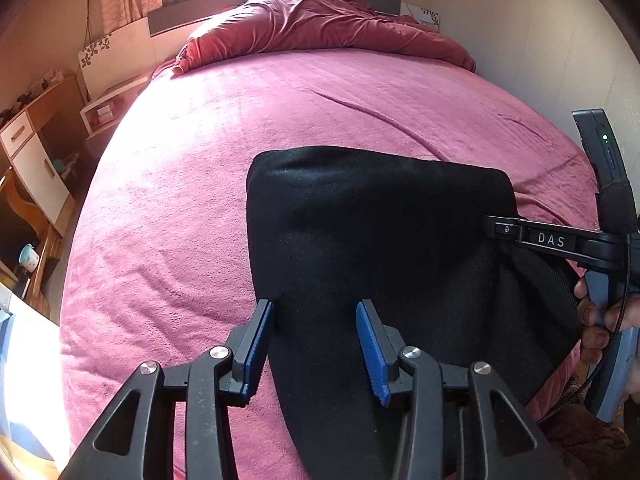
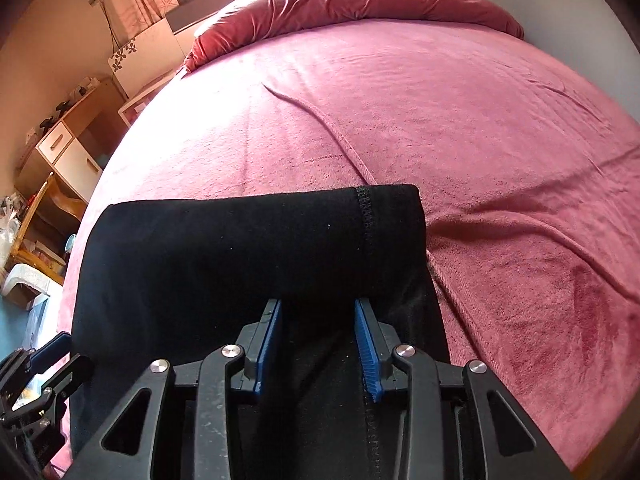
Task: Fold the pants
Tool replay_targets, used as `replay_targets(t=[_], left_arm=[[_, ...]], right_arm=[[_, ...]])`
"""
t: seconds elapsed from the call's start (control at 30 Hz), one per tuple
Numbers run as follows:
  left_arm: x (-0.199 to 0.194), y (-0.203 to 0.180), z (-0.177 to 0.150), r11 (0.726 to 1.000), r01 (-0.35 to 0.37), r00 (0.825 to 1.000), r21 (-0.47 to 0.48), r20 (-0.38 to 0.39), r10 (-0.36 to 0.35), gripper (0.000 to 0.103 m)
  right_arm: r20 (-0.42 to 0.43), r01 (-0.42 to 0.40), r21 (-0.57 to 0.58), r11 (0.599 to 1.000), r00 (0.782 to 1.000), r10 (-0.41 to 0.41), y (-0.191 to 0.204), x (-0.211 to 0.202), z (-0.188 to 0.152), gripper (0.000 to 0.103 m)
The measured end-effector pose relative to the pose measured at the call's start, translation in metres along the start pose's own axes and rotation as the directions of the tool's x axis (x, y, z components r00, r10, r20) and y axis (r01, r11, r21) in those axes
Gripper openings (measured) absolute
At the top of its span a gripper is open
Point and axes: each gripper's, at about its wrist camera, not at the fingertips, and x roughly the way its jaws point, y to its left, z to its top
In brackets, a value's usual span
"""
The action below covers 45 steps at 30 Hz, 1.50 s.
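Observation:
Black pants (image 1: 376, 232) lie folded on the pink bed cover (image 1: 180, 200), their folded edge away from me. My left gripper (image 1: 316, 344) is open, its blue pads astride the pants' left part just above the cloth. My right gripper (image 2: 318, 344) is open over the pants (image 2: 248, 248) near a stitched seam (image 2: 366, 220). The right gripper shows side-on in the left wrist view (image 1: 496, 228) at the pants' right edge. The left gripper shows at the lower left of the right wrist view (image 2: 40, 372).
A crumpled red duvet (image 1: 320, 24) lies at the head of the bed. A wooden desk with drawers (image 1: 32, 152) and a small white shelf (image 1: 108, 104) stand left of the bed. A wall (image 1: 540, 40) runs along the right side.

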Motion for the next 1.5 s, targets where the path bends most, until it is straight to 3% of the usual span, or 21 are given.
replay_targets(t=[0.43, 0.6, 0.8, 0.97, 1.07, 1.1, 1.17, 1.27, 1.5], left_arm=[[0.006, -0.003, -0.004, 1.0, -0.006, 1.0, 0.005, -0.003, 0.006, 0.049], [0.001, 0.013, -0.002, 0.995, 0.062, 0.998, -0.072, -0.008, -0.063, 0.049], [-0.008, 0.07, -0.002, 0.945, 0.156, 0.987, -0.287, 0.016, -0.158, 0.049], [-0.008, 0.107, -0.007, 0.903, 0.191, 0.98, -0.385, 0.032, -0.194, 0.05], [-0.006, 0.117, -0.01, 0.875, 0.249, 0.966, -0.416, 0.043, -0.255, 0.052], [-0.003, 0.119, -0.011, 0.862, 0.275, 0.958, -0.425, 0.046, -0.283, 0.061], [0.002, 0.115, -0.013, 0.838, 0.336, 0.937, -0.43, 0.062, -0.345, 0.068], [0.012, 0.104, -0.015, 0.815, 0.394, 0.91, -0.424, 0.057, -0.411, 0.068], [0.04, 0.075, -0.014, 0.82, 0.408, 0.893, -0.4, -0.011, -0.45, 0.083]], right_arm=[[0.066, -0.043, 0.0, 0.999, 0.997, 0.043, -0.006, -0.003, -0.011, 0.035], [0.056, -0.058, -0.011, 0.998, 0.997, 0.059, -0.005, -0.014, -0.011, 0.038], [0.05, -0.091, 0.007, 0.996, 0.995, 0.09, -0.012, -0.031, -0.009, 0.04], [0.022, -0.019, 0.025, 1.0, 1.0, 0.018, -0.035, -0.036, -0.015, 0.053], [-0.01, -0.06, 0.082, 0.995, 0.998, 0.061, -0.056, -0.037, -0.024, 0.06], [-0.014, -0.094, 0.105, 0.99, 0.995, 0.096, -0.062, -0.039, -0.027, 0.062], [-0.031, -0.147, 0.132, 0.98, 0.988, 0.152, -0.071, -0.04, -0.031, 0.067], [-0.055, -0.195, 0.15, 0.969, 0.977, 0.205, -0.08, -0.035, -0.035, 0.073], [-0.117, -0.311, 0.18, 0.933, 0.935, 0.334, -0.087, -0.006, -0.035, 0.076]])
